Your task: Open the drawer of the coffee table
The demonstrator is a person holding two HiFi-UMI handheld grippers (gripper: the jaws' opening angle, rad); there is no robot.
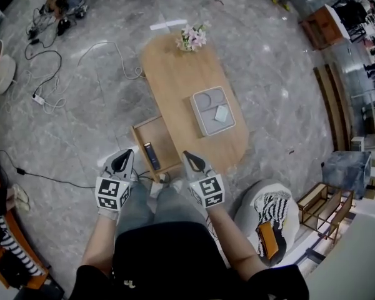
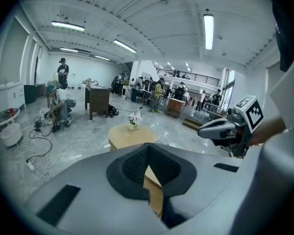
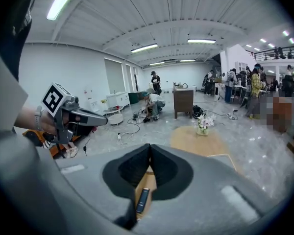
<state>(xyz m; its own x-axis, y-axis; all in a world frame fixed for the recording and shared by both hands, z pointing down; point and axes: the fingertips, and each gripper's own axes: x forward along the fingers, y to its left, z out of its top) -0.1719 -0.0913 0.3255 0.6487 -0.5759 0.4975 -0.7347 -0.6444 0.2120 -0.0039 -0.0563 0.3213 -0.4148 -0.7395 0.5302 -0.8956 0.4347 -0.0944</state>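
The oval wooden coffee table [image 1: 175, 80] stands in front of me. Its drawer [image 1: 156, 136] is pulled out on the table's left side, and a dark remote [image 1: 151, 156] lies inside it. My left gripper [image 1: 121, 163] hovers just left of the drawer, shut and empty. My right gripper [image 1: 194, 162] hovers above the table's near end, also shut and empty. In the left gripper view the shut jaws [image 2: 148, 151] frame a bit of the drawer wood [image 2: 156, 192]. Below the shut jaws [image 3: 150, 151] in the right gripper view, the remote [image 3: 143, 199] shows in the drawer.
A grey tray [image 1: 203, 120] and a flower vase [image 1: 192, 39] sit on the table. A zebra-patterned cushion [image 1: 272, 211] lies at the right by a wooden rack [image 1: 322, 205]. Cables [image 1: 47, 86] trail over the floor at left. People [image 3: 154, 104] work far back.
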